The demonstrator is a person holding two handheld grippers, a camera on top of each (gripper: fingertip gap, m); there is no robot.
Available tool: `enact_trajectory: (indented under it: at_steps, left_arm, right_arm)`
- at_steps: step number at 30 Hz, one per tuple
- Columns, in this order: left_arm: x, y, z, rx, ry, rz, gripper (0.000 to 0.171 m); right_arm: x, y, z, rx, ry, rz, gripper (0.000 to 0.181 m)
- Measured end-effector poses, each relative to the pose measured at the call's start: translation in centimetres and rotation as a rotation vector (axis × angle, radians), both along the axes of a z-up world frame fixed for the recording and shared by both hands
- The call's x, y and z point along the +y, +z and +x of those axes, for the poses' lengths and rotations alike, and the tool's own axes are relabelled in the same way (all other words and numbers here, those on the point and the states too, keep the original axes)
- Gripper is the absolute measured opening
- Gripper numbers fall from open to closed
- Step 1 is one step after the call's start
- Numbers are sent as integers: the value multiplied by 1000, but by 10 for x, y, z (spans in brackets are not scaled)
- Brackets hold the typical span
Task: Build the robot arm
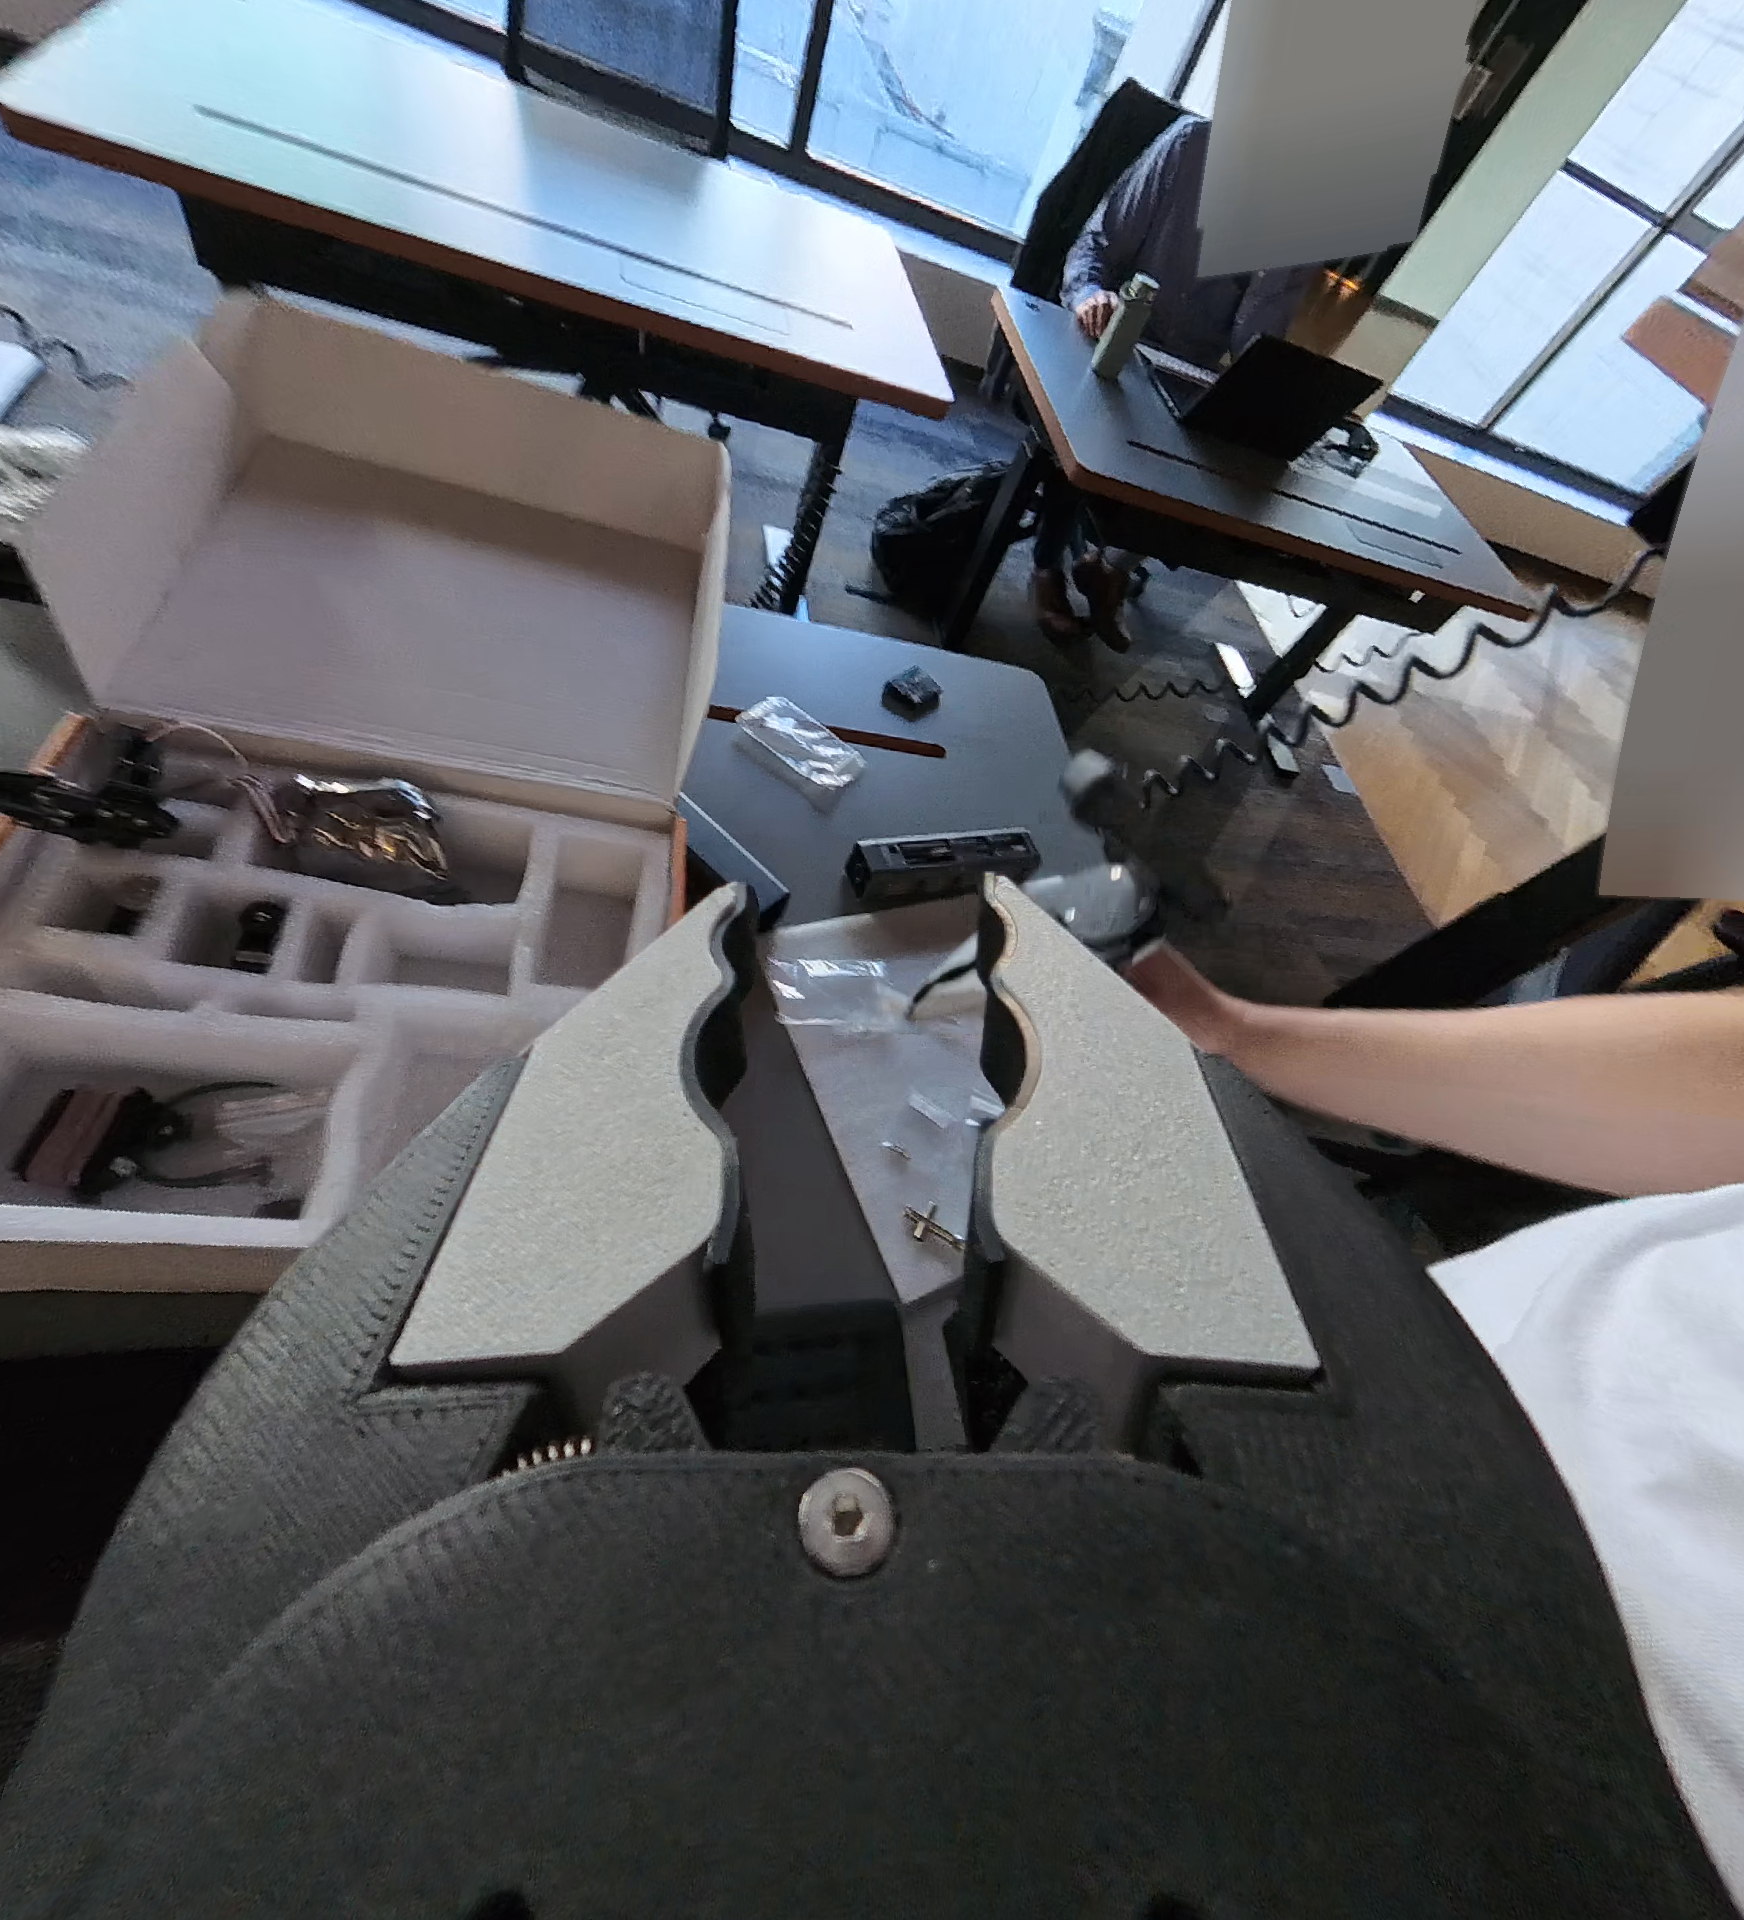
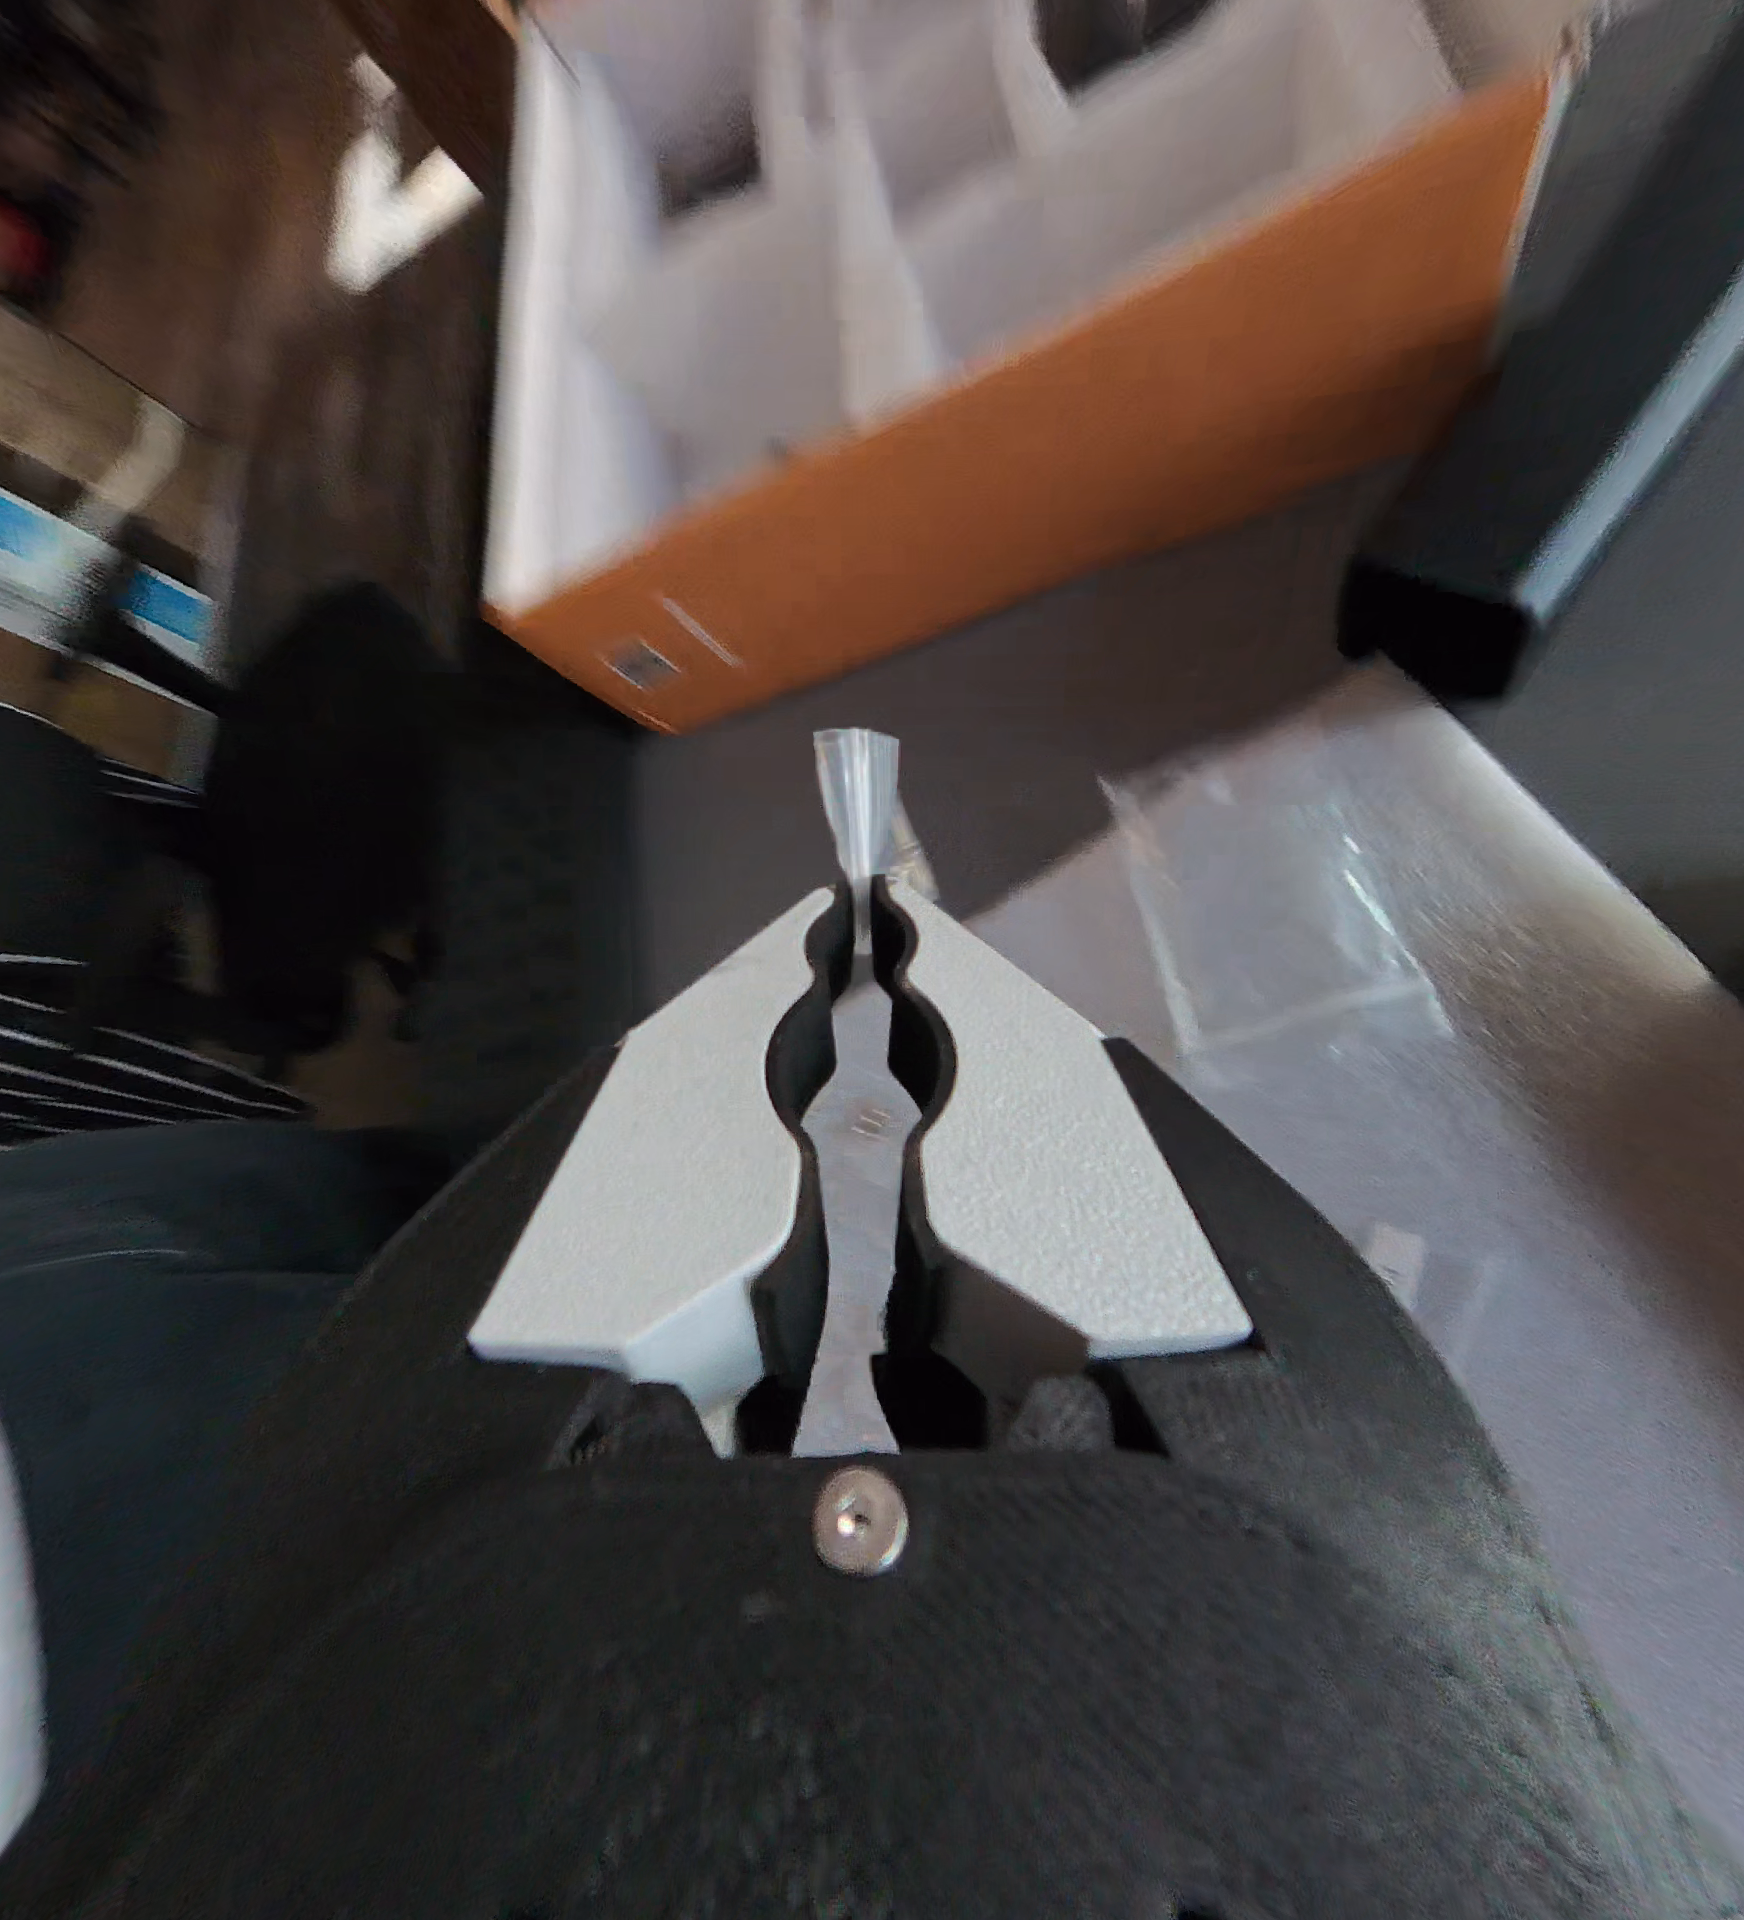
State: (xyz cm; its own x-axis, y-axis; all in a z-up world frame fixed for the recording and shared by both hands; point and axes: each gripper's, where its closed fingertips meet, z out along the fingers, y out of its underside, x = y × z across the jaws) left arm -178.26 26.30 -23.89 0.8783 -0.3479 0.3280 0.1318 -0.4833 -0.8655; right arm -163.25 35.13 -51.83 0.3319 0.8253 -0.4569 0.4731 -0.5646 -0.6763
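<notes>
My left gripper [image 1: 866, 904] is open and empty, held above a grey mat [image 1: 847, 1101] on the black table. On the mat lie small clear plastic bags [image 1: 837, 987] and a small brass screw [image 1: 930, 1226]. My right gripper [image 2: 860, 899] is shut on a small clear plastic bag [image 2: 855, 790], whose top sticks up past the fingertips. It is held just above the mat [image 2: 1574, 1143]. The right gripper also shows, blurred, in the left wrist view [image 1: 1107, 904], at the end of a bare forearm [image 1: 1470, 1060].
An open orange box with white foam compartments [image 1: 328, 935] holding small parts stands left, its lid [image 1: 380, 582] upright. Behind the mat lie a black module [image 1: 941, 857], a black bar [image 2: 1470, 623] and a clear bag [image 1: 800, 738]. A larger clear bag [image 2: 1283, 914] lies on the mat. The grippers' ends are close to 35 centimeters from one another.
</notes>
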Motion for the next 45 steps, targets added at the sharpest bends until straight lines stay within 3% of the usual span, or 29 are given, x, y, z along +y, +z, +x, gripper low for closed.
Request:
enact_trajectory:
  at_steps: [4, 6, 9, 11, 17, 19, 29, 38, 39, 41, 45]
  left_arm:
    - [8, -43, 37, -124, -124, -63, 49]
    - [16, -44, 60, -250, -187, -43, 51]
    - [29, -12, 91, -436, -274, 43, 51]
    - [34, 14, 110, -473, -342, 113, 49]
    - [24, 87, 140, -471, -487, 306, 15]
    - [17, 104, 141, -477, -503, 350, 1]
    - [-5, 132, 148, -428, -514, 405, 0]
    - [-6, 121, 145, -402, -485, 382, 0]
    - [-2, 114, 144, -397, -460, 354, 7]
    - [3, 96, 140, -393, -421, 278, 43]
    - [-3, 57, 125, -395, -399, 143, 38]
  right_arm:
    - [-3, 121, -9, 264, 23, -115, 1]
    - [-5, 184, -10, 370, 51, -161, 1]
    - [-15, 270, -9, 490, 124, -164, 1]
    - [-26, 312, -8, 529, 171, -144, 0]
    - [-55, 386, -4, 659, 235, -185, 0]
    - [-60, 393, -3, 662, 240, -194, 0]
    - [-72, 410, -1, 731, 276, -226, 0]
    - [-81, 408, 3, 715, 310, -190, 0]
    - [-79, 404, 6, 705, 303, -192, 0]
    - [-71, 387, 17, 667, 263, -195, 0]
    - [-31, 303, 66, 442, 97, -108, 0]
